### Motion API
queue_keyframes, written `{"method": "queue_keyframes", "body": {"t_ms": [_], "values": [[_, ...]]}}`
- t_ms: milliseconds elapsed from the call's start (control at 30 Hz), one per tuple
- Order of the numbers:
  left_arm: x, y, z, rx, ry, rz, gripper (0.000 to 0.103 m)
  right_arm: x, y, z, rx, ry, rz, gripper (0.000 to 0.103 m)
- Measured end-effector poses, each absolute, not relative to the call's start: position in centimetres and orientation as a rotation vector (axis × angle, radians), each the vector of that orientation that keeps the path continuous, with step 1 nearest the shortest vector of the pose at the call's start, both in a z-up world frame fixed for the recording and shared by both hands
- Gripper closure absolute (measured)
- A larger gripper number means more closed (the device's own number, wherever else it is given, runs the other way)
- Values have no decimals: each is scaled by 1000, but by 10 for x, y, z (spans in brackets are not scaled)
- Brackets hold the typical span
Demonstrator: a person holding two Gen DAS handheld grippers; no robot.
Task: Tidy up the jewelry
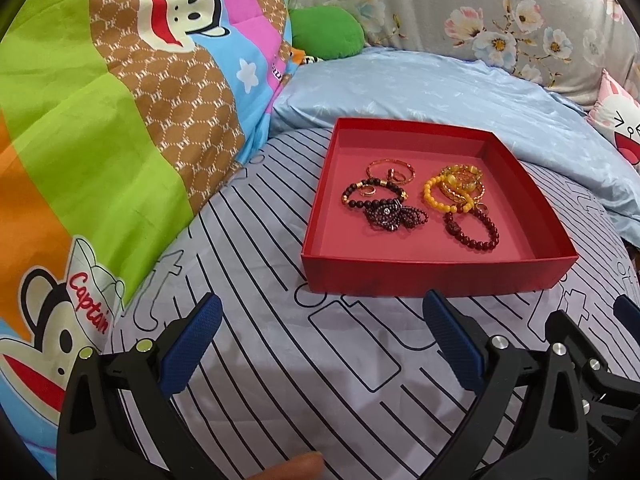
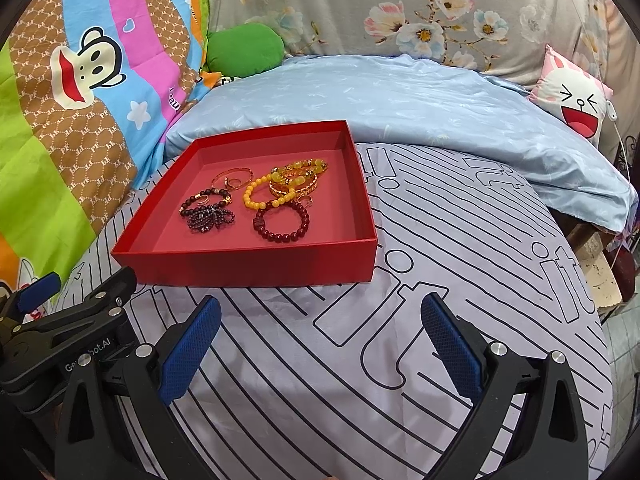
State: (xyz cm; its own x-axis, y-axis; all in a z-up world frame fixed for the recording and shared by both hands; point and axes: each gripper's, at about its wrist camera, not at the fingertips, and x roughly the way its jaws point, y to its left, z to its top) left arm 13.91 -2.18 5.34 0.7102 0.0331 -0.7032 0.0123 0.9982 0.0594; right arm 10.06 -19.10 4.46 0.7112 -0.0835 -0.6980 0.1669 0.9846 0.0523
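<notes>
A shallow red box (image 1: 432,276) lies on the striped bedsheet; it also shows in the right wrist view (image 2: 248,266). Inside lie a dark beaded bracelet (image 1: 374,200), a dark red bead bracelet (image 1: 478,230), a yellow bead bracelet (image 1: 440,198), gold bangles (image 1: 390,170) and small rings. The same pile shows in the right wrist view, with the dark red bracelet (image 2: 282,222) and yellow beads (image 2: 264,194). My left gripper (image 1: 322,322) is open and empty, just short of the box's near wall. My right gripper (image 2: 320,322) is open and empty, beside the left one (image 2: 40,292).
A cartoon-monkey quilt (image 1: 100,120) rises on the left. A light blue duvet (image 1: 440,88) lies behind the box, with a green plush (image 1: 326,32) and a floral pillow (image 1: 500,12) beyond. A white cartoon cushion (image 2: 576,100) sits far right. The bed's edge drops off at right (image 2: 612,280).
</notes>
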Motion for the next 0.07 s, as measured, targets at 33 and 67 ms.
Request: {"method": "queue_keyframes", "body": {"t_ms": [33, 67], "values": [[139, -22, 53, 62, 784, 11, 7, 100, -191, 44, 114, 766, -141, 6], [140, -22, 53, 58, 791, 8, 7, 100, -192, 44, 115, 766, -141, 6]]}}
